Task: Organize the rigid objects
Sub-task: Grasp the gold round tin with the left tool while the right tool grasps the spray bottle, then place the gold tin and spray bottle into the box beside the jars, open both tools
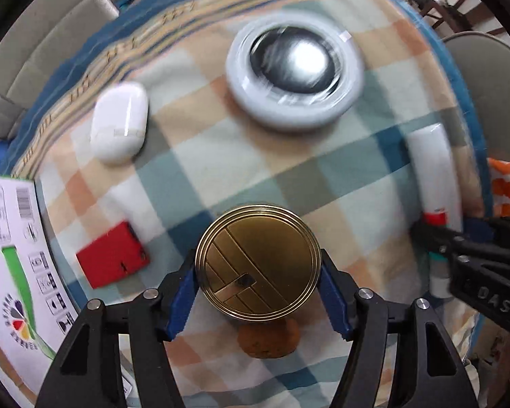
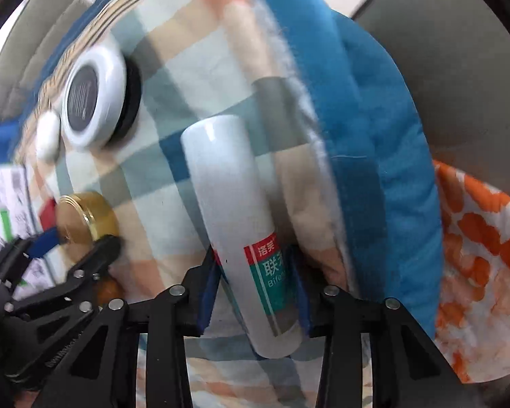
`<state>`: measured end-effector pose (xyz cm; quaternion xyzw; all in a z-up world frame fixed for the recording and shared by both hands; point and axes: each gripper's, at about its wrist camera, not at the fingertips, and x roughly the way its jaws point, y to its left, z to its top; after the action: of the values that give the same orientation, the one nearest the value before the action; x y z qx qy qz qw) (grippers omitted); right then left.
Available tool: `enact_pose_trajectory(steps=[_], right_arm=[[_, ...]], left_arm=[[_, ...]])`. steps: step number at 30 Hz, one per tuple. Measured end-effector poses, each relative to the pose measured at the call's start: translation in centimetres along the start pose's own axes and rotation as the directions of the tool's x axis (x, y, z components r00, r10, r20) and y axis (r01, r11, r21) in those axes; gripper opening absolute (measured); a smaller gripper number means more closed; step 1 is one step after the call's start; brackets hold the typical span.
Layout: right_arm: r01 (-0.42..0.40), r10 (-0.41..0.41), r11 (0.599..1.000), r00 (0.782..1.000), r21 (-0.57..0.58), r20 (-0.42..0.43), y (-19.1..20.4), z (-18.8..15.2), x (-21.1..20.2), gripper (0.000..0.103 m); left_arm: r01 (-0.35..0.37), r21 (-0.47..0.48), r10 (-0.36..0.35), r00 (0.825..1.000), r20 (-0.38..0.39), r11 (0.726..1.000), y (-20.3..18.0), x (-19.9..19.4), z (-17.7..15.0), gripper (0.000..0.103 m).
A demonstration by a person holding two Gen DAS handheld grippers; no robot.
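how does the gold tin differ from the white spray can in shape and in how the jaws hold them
The gold tin is a short, flat metallic disc; the white spray can is a long, slim cylinder with a red and green label. The left gripper clamps the tin across its round rim, while the right gripper grips the can near its labelled end. Both are rigid and held over the checked blanket.

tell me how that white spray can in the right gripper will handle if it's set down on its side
The white spray can is a smooth cylinder, so it will probably roll on the checked blanket. It looks rigid and glossy, so it may slip between the right gripper pads.
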<state>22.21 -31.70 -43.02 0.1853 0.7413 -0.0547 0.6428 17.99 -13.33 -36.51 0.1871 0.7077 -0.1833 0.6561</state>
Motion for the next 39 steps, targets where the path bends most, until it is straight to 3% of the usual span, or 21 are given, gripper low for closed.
enact_pose_trajectory(steps=[2,4,6,8,9,12,16,23,29,35,39], right_arm=[[0.007,-0.007,1.000,1.000,0.011,-0.010,0.2,0.3,0.4,0.043],[0.012,-0.012,1.000,0.999,0.002,-0.034,1.0,0.7,0.8,0.055],[0.053,-0.054,0.998,0.997,-0.031,-0.049,2.0,1.1,1.1,0.060],[0.087,-0.088,0.996,0.995,-0.036,-0.040,2.2,1.0,1.1,0.055],[0.122,-0.123,0.991,0.992,-0.049,-0.027,2.7,0.9,1.0,0.040],[0.128,-0.128,0.991,0.992,-0.049,0.018,2.8,0.2,0.3,0.035],[0.071,-0.070,0.997,0.997,-0.017,0.039,2.2,-2.3,-0.6,0.035],[0.003,-0.001,1.000,0.995,-0.023,0.099,2.2,-6.0,-4.0,0.035],[-0.036,0.045,0.998,0.986,-0.060,0.158,1.3,-8.1,-9.1,0.035],[-0.130,0.147,0.987,0.971,-0.098,0.187,4.0,-9.5,-14.3,0.035],[-0.155,0.187,0.975,0.960,-0.159,0.208,9.0,-10.3,-16.5,0.035]], left_arm=[[0.006,-0.020,-0.006,1.000,0.012,1.000,0.2,0.7,-0.2,0.066],[0.001,-0.028,0.000,1.000,0.028,1.000,-0.1,0.8,-0.3,0.065],[0.003,-0.045,-0.001,0.999,0.038,0.999,-0.2,0.7,-0.4,0.063],[0.023,-0.068,-0.020,0.999,0.042,0.997,0.9,0.5,0.2,0.063],[0.024,-0.072,-0.020,0.999,0.043,0.997,1.0,0.4,0.2,0.063],[0.010,-0.062,-0.006,0.998,0.058,0.998,2.0,-0.4,0.3,0.063],[0.019,-0.059,-0.014,0.996,0.082,0.998,2.0,-2.3,0.4,0.063],[0.044,-0.047,-0.036,0.988,0.149,0.998,1.8,-6.6,-2.1,0.063],[0.081,-0.058,-0.066,0.972,0.224,0.995,3.6,-10.9,-3.9,0.063],[0.116,-0.086,-0.084,0.946,0.313,0.990,6.2,-16.1,-4.8,0.063],[0.123,-0.136,-0.065,0.926,0.372,0.983,9.6,-19.2,-6.6,0.063]])
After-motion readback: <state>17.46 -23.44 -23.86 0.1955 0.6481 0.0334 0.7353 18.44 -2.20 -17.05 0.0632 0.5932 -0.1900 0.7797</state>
